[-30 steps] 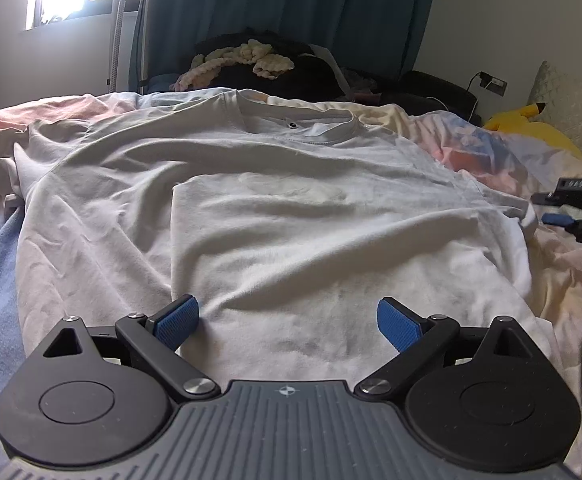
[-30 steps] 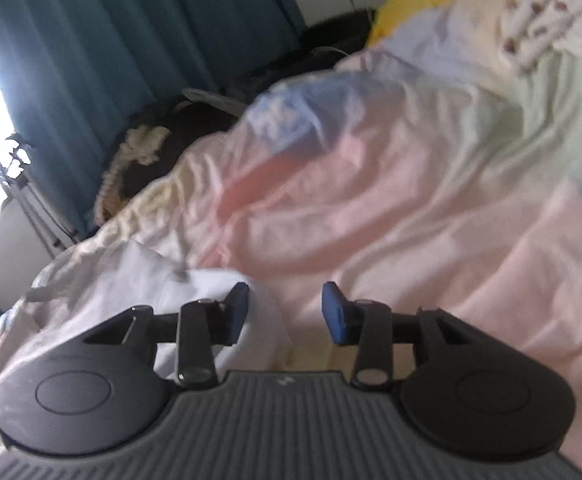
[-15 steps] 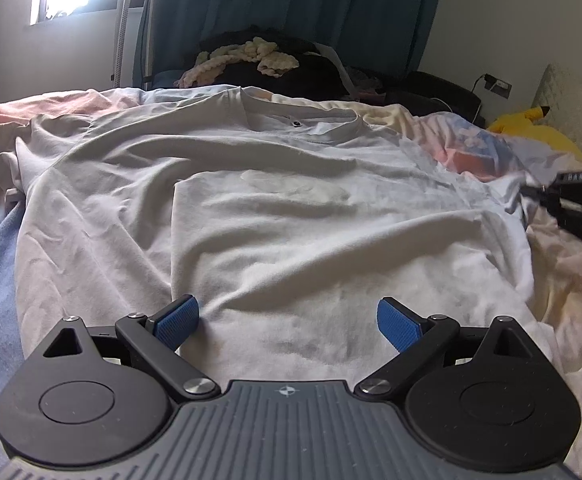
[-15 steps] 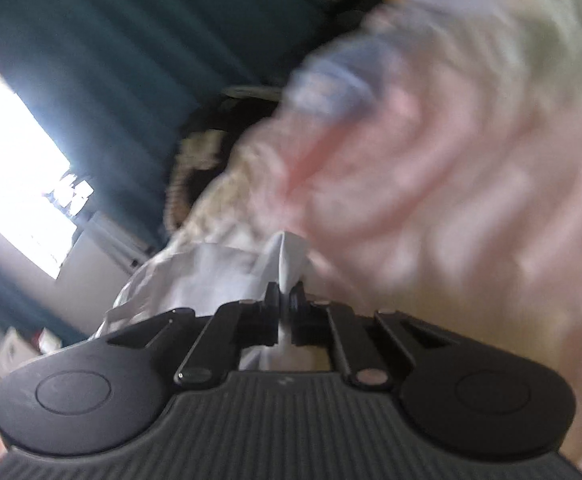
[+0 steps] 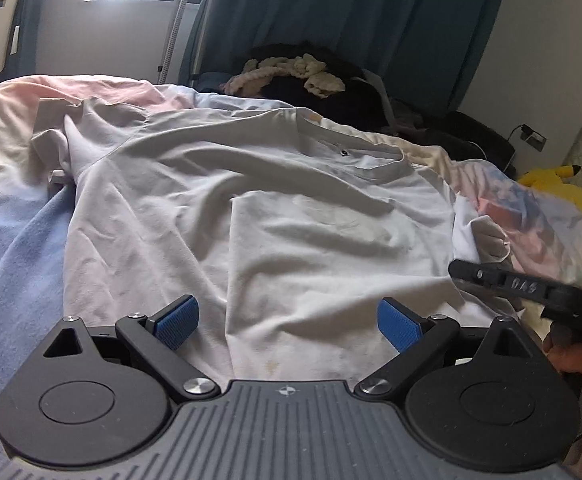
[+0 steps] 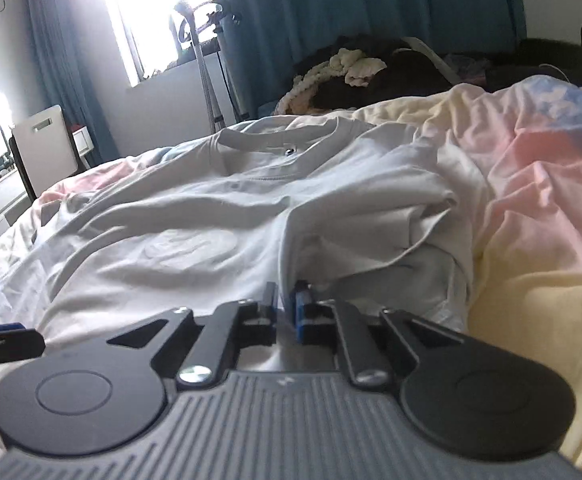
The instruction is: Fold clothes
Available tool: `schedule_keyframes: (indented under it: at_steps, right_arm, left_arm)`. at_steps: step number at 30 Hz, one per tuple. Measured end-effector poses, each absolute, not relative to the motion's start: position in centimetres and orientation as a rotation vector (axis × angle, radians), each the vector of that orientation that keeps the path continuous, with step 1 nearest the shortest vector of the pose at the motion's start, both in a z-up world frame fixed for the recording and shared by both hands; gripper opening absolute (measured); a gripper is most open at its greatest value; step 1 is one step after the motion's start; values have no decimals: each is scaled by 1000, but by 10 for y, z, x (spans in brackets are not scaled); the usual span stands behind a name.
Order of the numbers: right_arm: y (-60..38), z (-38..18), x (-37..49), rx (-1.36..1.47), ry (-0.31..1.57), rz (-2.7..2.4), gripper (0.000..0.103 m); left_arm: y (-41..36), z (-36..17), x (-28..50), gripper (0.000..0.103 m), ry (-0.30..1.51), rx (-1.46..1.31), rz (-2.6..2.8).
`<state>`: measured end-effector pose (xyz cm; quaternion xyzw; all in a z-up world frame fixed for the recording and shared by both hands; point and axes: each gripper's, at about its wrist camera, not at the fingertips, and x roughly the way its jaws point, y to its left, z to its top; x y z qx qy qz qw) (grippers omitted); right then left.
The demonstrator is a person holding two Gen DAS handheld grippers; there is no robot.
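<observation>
The right gripper (image 6: 285,300) sits low in the middle of its own view with its jaws narrow and opening, a ridge of white cloth from the t-shirt (image 6: 195,248) standing between the blue pads; whether they press on that cloth I cannot quite tell, since the tips are blurred. The left gripper (image 5: 289,320) hangs at the bottom centre of its view, jaws spread wide and holding nothing, just over the shirt's lower hem. The shirt lies chest-up across the pastel bedsheet (image 6: 531,208), collar toward the upper middle of both frames, and its side and sleeve at the right of the right wrist view are bunched inward. By my reading, the step in hand is the first lengthwise fold, bringing one side over the body. The next move likely calls for letting that side go, smoothing it flat, then taking the opposite sleeve at the upper left of the left wrist view. The hem under both grippers is hidden, and the far sleeve is crumpled beyond clear reading.
</observation>
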<state>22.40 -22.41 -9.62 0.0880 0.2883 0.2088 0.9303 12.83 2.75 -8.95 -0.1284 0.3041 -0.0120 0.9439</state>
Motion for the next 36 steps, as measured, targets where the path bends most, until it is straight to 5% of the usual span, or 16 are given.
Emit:
schedule_keyframes:
  at_steps: [3,18,21,23,24,36]
  right_arm:
    - [-235,-82,217,241,555,415,35]
    - [-339,-116,247,913,604,255,36]
    - [-344,-123,255,930,612,238,27]
    - [-348,-131,256,958,605,229,5]
    - [-350,-132,254,978,589,227,2]
    - [-405,-71,234,959,271,85,1]
  left_arm:
    - [25,-90,128,97,623,-254,-42]
    - [23,-93,127,97,628,-246,-46]
    - [21,-94,128,97,630,-235,-51]
    - [19,-95,128,97,631,-226,-55]
    - [19,-96,128,97,632,-223,-56]
    - [17,-97,128,97,635,-210,-57]
